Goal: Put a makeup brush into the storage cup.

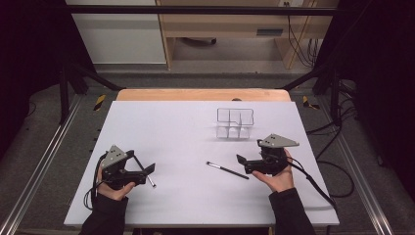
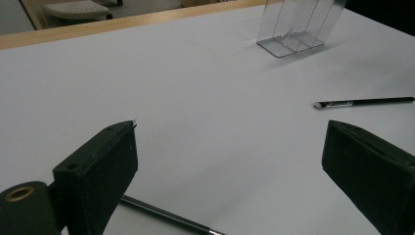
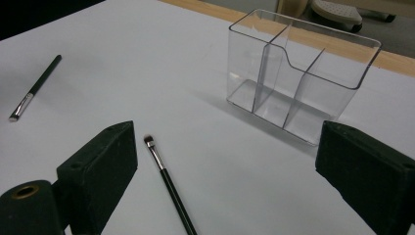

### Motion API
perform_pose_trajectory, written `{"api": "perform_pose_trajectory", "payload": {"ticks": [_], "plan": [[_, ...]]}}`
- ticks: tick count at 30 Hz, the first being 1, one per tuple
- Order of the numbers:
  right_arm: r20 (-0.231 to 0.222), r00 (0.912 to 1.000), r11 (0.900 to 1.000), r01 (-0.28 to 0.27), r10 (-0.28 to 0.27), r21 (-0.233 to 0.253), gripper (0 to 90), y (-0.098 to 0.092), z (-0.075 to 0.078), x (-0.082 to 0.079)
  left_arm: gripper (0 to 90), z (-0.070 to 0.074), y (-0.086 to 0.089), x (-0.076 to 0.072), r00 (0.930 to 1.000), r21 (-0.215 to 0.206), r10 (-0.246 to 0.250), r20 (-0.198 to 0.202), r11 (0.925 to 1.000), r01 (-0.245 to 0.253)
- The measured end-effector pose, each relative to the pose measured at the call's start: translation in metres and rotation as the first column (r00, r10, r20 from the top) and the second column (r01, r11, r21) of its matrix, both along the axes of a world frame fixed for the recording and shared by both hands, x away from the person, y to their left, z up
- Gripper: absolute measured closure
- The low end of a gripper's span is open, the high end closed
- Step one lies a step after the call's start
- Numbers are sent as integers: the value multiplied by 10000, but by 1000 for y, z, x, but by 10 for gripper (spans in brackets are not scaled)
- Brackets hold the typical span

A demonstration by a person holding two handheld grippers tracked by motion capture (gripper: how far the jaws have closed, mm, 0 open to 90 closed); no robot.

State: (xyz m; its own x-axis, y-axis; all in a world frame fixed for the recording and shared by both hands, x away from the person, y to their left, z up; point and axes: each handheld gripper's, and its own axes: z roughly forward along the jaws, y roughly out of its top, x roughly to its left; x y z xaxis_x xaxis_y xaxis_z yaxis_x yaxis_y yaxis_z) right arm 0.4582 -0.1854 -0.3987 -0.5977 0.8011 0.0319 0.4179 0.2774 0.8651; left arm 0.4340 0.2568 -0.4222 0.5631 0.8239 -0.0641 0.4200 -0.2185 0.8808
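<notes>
The white rectangular table top (image 1: pixel 186 132) carries everything, and places here are taken from the clear plastic three-compartment organiser box (image 1: pixel 235 123), which stands upright toward the table's far right. Nearer the person than the box and slightly right of it, the right gripper (image 1: pixel 243 164) is held low in an upturned hand, forearm coming up from the near edge, its black jaws spread wide with nothing between them. Well to the near left of the box, the left gripper (image 1: pixel 147 172) sits cradled the same way, jaws likewise wide apart. A thin black-handled makeup brush (image 1: pixel 227 170) lies flat on the table just before the right gripper; a second black-handled brush (image 1: pixel 145 172) lies under the left gripper.
</notes>
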Motion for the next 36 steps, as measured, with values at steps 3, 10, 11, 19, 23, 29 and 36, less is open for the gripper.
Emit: {"api": "perform_pose_trajectory", "payload": {"ticks": [3, 10, 11, 19, 23, 29, 36], "plan": [[-93, 9999, 9999, -106, 105, -75, 93, 5, -2, 2, 56, 0, -1, 0, 10000, 1, -3, 6, 10000, 3], [-291, 9987, 9985, -416, 406, -353, 102, 18, -7, 8, 57, -1, -3, 0, 10000, 77, -51, -37, 10000, 52], [-354, 9983, 9982, -481, 468, -351, 104, 19, -8, 8, 57, -1, -3, 0, 10000, 78, -64, -47, 9999, 64], [-814, 9942, 9949, -764, 710, -662, 135, 34, -20, 11, 59, -2, -6, 0, 9999, 181, -155, -54, 9997, 156], [-1051, 9908, 9923, -938, 851, -807, 151, 41, -25, 12, 60, -1, -6, 0, 9998, 180, -171, -38, 9997, 172], [-1351, 9870, 9905, -1004, 872, -938, 192, 46, -32, 14, 61, -2, -7, 0, 9998, 220, -212, -64, 9995, 214], [-1670, 9811, 9818, -1224, 976, -1455, 264, 55, -42, 16, 62, -3, -8, 1, 9997, 306, -240, -85, 9992, 242]]}}
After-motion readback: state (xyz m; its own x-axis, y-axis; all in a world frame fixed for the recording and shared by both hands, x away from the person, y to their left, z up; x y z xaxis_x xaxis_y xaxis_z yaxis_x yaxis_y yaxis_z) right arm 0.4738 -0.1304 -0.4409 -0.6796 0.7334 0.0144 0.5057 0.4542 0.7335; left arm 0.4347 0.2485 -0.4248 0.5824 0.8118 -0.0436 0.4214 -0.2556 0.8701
